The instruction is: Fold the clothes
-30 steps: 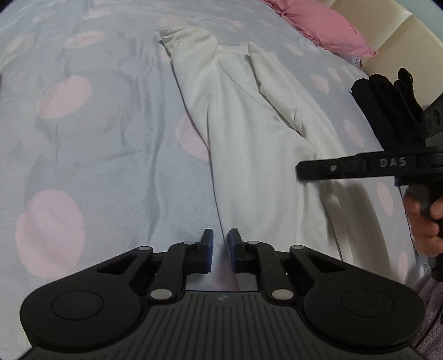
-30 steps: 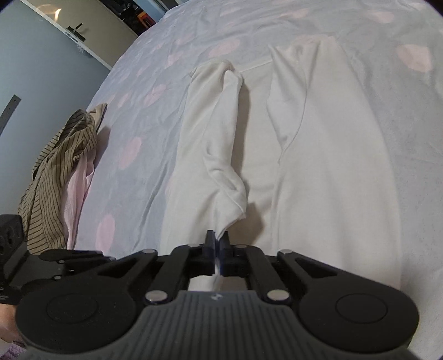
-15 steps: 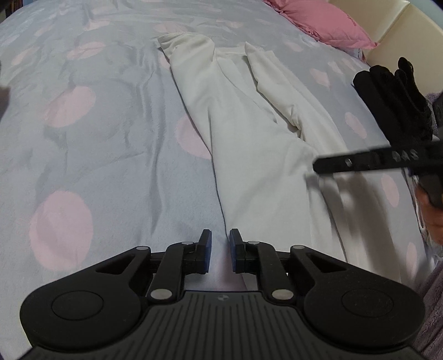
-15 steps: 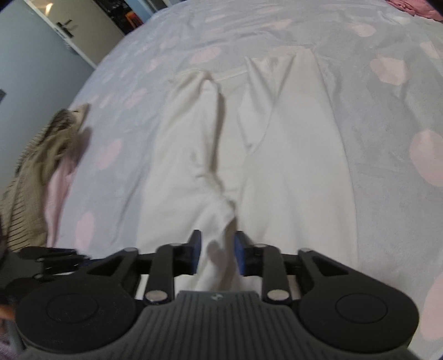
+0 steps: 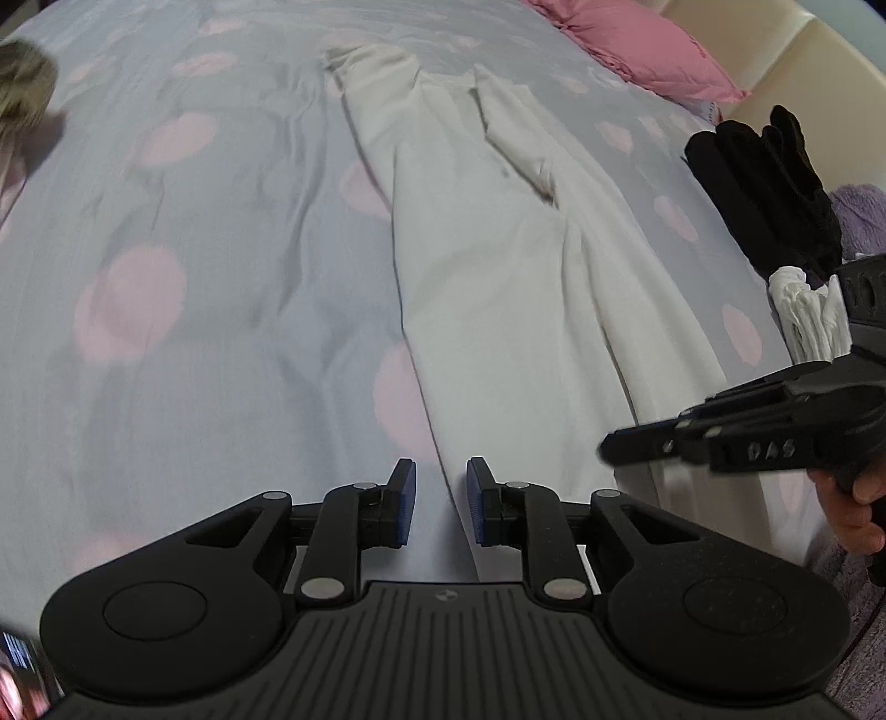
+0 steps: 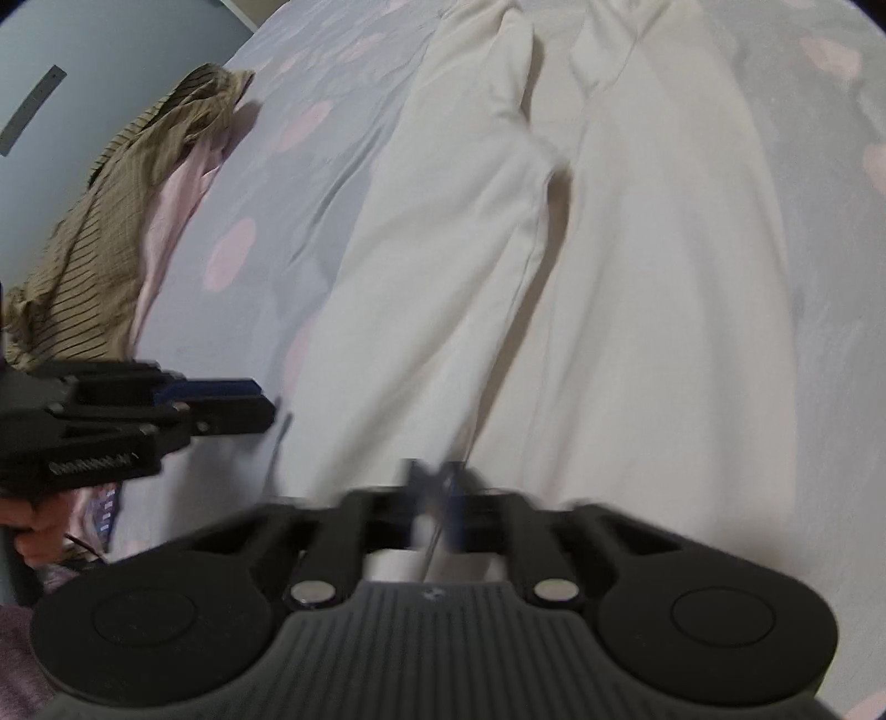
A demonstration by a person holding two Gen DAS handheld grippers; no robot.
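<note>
The white garment [image 5: 498, 288] lay flat along the bed [image 5: 221, 277], running from the lower centre to the upper centre of the left wrist view, with its two sleeves folded inward over the body. In the right wrist view it [image 6: 637, 277] filled the centre and right of the frame.

The left tool [image 5: 440, 501] sat at the bottom centre, its blue pads a little apart and just opening further, with nothing pressed between them; the garment's near left edge lay below the gap. The right tool [image 6: 434, 487] was blurred at the bottom centre of its own view, and its jaws had just snapped closed. Whether cloth was pinched between them could not be told through the blur.

A striped brown garment [image 6: 111, 221] sat heaped at the left of the right wrist view. A pink pillow [image 5: 637, 50] lay at the upper right of the left wrist view, with black gloves [image 5: 764, 188] below it.
</note>
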